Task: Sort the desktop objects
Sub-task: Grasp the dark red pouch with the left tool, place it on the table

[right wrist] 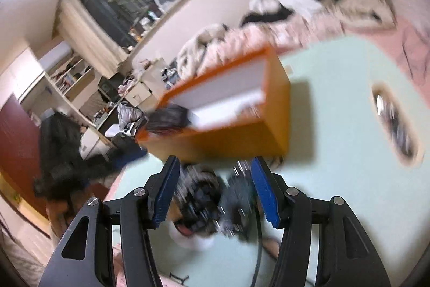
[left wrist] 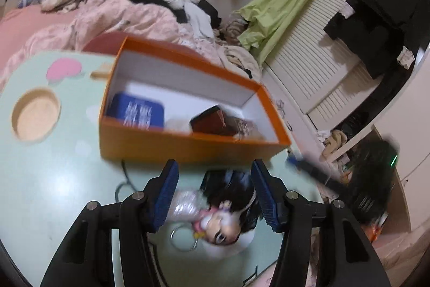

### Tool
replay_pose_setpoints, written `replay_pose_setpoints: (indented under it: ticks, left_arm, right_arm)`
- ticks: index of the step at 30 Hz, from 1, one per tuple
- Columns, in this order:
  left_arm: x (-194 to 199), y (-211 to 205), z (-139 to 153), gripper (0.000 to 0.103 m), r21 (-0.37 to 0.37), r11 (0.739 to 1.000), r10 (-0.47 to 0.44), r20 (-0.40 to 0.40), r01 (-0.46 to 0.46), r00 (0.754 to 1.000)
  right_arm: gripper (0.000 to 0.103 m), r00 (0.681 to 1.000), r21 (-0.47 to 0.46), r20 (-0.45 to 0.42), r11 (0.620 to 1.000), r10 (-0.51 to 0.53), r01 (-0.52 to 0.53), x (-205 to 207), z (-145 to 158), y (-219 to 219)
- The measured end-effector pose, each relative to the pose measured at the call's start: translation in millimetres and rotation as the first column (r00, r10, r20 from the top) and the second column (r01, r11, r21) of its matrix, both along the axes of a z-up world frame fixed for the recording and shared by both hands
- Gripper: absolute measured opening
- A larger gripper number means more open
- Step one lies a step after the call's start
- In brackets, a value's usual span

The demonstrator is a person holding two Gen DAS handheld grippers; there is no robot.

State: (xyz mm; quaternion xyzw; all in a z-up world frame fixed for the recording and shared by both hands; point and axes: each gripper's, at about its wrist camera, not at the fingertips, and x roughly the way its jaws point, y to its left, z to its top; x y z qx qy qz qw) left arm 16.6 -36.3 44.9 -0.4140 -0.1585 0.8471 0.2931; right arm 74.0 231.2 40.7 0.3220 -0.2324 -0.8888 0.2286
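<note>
1. At the left of the left wrist view we saw a round tan-lined recess [left wrist: 36, 114] sunk into the pale mint-green tabletop [left wrist: 61, 179], well apart from anything we handled.
2. Behind centre stood the open orange cardboard box with a white lining [left wrist: 188, 144], already holding a blue rectangular packet [left wrist: 137, 113] and a dark red-brown wallet-like item [left wrist: 212, 121].
3. Directly under the left gripper [left wrist: 215, 195] lay the small doll keychain with black hair, a pale face and a metal ring [left wrist: 223, 217]. Its long axis ran roughly across the gap, between the two blue pads [left wrist: 166, 195], which stood apart and did not visibly press it.
4. The box lay straight ahead of that gripper, just beyond the doll, so we judged a short forward carry would follow a pinch.
5. The right gripper [right wrist: 215, 192] was likewise spread over blurred dark clutter [right wrist: 209, 195]; we could not tell what it was, nor whether the pads touched it.
6. We judged the left hand nearer the doll.
</note>
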Motion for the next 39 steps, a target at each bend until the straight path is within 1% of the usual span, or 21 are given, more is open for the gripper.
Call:
replay_pose_setpoints:
  ticks: [3,5,6,8,11,15,16,17,19,20,22,24,25,26,28,29,31,32,35,37,39]
  left_arm:
    - [1,2,-17,0.056,-0.012,1.000,0.012,0.034,-0.011,0.999]
    - [5,7,-24,0.056,-0.021,1.000,0.010,0.030,-0.010,0.999]
    - [7,8,-26,0.056,-0.024,1.000,0.009,0.024,-0.008,1.000]
    - [13,7,-27,0.056,-0.024,1.000,0.008,0.002,-0.008,1.000]
    - [16,1,-27,0.056,-0.007,1.000,0.016,-0.011,-0.017,1.000]
    - [13,-6,-31,0.056,0.034,0.999,0.042,0.006,-0.042,0.999]
    - [11,-9,-33,0.056,0.045,0.998,0.046,0.015,-0.047,0.999]
    - [11,-10,-34,0.056,0.048,0.998,0.047,0.017,-0.048,0.999]
    - [10,-14,-34,0.056,0.048,0.997,0.052,0.011,-0.052,0.999]
    - [11,-15,-34,0.056,0.049,0.997,0.055,0.006,-0.056,0.998]
    - [11,-20,-33,0.056,0.062,0.996,0.066,0.001,-0.066,0.998]
    - [9,-26,-34,0.056,0.083,0.993,0.082,0.003,-0.082,0.997]
    - [9,-27,-34,0.056,0.091,0.992,0.089,0.004,-0.089,0.996]
    - [10,-29,-33,0.056,0.101,0.990,0.096,0.003,-0.095,0.995]
    - [10,-36,-31,0.056,0.123,0.986,0.115,-0.007,-0.113,0.993]
    - [11,-39,-30,0.056,0.130,0.984,0.124,-0.012,-0.122,0.992]
    - [11,-44,-28,0.056,0.136,0.981,0.144,-0.016,-0.141,0.989]
    - [10,-47,-27,0.056,0.138,0.979,0.151,-0.017,-0.148,0.988]
    - [9,-53,-23,0.056,0.136,0.977,0.172,-0.024,-0.167,0.985]
    - [12,-58,-20,0.056,0.131,0.976,0.182,-0.033,-0.176,0.983]
    - [12,-60,-18,0.056,0.129,0.974,0.192,-0.035,-0.186,0.981]
  right_arm:
    - [0.053,0.997,0.093,-0.026,0.993,0.070,-0.068,-20,28,-15]
    - [0.053,0.994,0.196,-0.025,0.976,0.104,-0.097,-41,46,-31]
    - [0.053,0.994,0.225,-0.016,0.969,0.110,-0.103,-50,51,-36]
    - [0.053,0.988,0.267,0.068,0.952,0.139,-0.152,-80,57,-48]
    - [0.053,0.971,0.327,0.188,0.923,0.145,-0.201,-106,52,-60]
    - [0.053,0.950,0.460,0.300,0.859,0.089,-0.226,-128,28,-75]
    - [0.043,0.942,0.472,0.326,0.849,0.084,-0.239,-133,19,-78]
    - [0.030,0.935,0.476,0.347,0.844,0.076,-0.245,-137,13,-80]
    - [0.029,0.935,0.485,0.347,0.841,0.068,-0.242,-137,8,-81]
    - [0.029,0.938,0.475,0.340,0.848,0.071,-0.237,-136,9,-80]
    - [0.029,0.947,0.420,0.309,0.880,0.091,-0.222,-132,20,-75]
    - [0.029,0.971,0.357,0.208,0.914,0.122,-0.191,-120,48,-66]
    - [0.029,0.976,0.340,0.171,0.922,0.136,-0.188,-114,58,-65]
    - [0.029,0.977,0.310,0.140,0.930,0.163,-0.199,-105,70,-63]
    - [0.029,0.965,0.242,0.138,0.937,0.223,-0.251,-92,78,-63]
    - [0.029,0.953,0.184,0.152,0.940,0.262,-0.288,-82,77,-62]
    - [0.029,0.939,0.105,0.184,0.944,0.291,-0.313,-73,67,-62]
    - [0.029,0.928,0.041,0.207,0.945,0.309,-0.323,-67,55,-61]
    - [0.029,0.906,-0.083,0.251,0.940,0.342,-0.331,-59,24,-65]
    - [0.030,0.901,-0.092,0.282,0.944,0.331,-0.318,-57,5,-73]
    - [0.031,0.911,-0.062,0.284,0.954,0.299,-0.294,-58,-3,-75]
